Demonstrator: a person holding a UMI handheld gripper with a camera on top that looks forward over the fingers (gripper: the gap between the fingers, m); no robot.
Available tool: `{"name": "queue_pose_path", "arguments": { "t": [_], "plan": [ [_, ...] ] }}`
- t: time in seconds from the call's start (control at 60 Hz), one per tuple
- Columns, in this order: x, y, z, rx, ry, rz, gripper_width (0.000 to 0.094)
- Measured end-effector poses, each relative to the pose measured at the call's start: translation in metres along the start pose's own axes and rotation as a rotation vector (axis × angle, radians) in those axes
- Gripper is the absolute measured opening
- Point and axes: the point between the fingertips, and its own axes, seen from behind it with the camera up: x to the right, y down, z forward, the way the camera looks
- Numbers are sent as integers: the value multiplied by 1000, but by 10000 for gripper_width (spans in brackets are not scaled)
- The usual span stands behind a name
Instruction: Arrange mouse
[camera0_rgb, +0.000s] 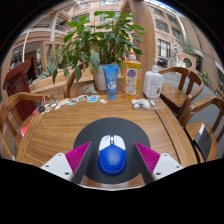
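A blue and white computer mouse (112, 155) lies on a round dark grey mouse mat (112, 132) on a wooden table (60, 125). My gripper (112, 160) is open. Its two fingers with magenta pads (78, 157) stand on either side of the mouse, with a gap at each side. The mouse rests on the mat between the fingers.
Beyond the mat stand a large potted plant (92, 40), a blue can (110, 80), a yellow bottle (132, 78) and a white box (153, 84). Small cards and packets (90, 99) lie near them. Wooden chairs (14, 110) surround the table.
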Motion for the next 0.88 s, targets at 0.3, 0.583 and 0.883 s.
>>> {"name": "queue_pose_path", "arguments": {
  "t": [0.3, 0.583, 0.883],
  "plan": [
    [-3, -22, -135, 112, 31, -40, 856],
    [-12, -3, -238, 158, 15, -79, 857],
    [-4, 15, -274, 160, 21, -86, 856]
  ]
}}
